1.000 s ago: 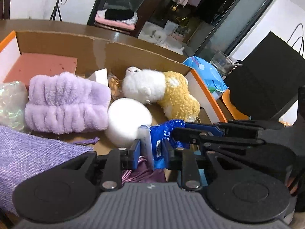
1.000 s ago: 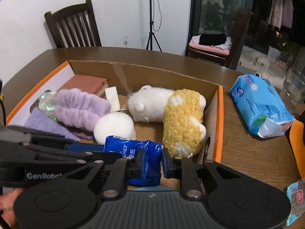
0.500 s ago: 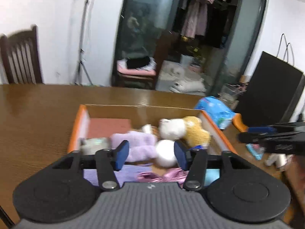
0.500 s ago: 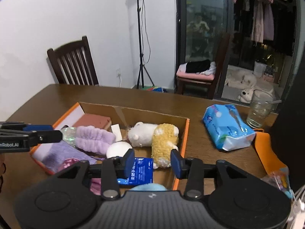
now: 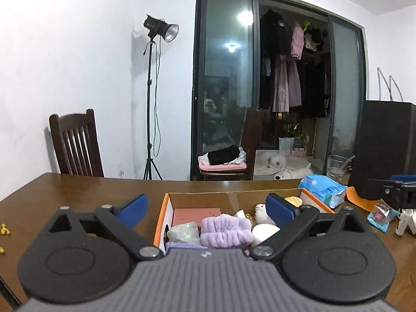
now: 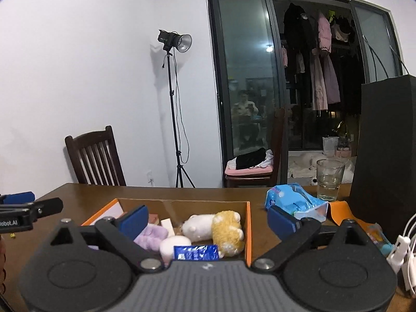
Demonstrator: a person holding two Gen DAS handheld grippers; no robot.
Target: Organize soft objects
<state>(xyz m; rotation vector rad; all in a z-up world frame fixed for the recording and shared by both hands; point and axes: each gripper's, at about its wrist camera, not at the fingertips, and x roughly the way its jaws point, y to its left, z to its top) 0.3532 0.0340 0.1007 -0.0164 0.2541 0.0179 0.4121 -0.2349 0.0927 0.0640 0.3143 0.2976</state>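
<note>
An open cardboard box with orange edges sits on the wooden table. It holds a purple fluffy band, a white ball, a white and yellow plush toy, a blue tissue pack, a brick-red sponge and a purple cloth. My left gripper is open and empty, raised in front of the box. My right gripper is open and empty, also raised in front of the box.
A light-blue wipes pack and a glass stand right of the box, beside a tall black bag. An orange item, a small snack packet and white cables lie at the right. A chair stands behind the table.
Both grippers let go of the blue tissue pack, which now lies in the box. Both opened wide, pulled back and rose away from the box.
</note>
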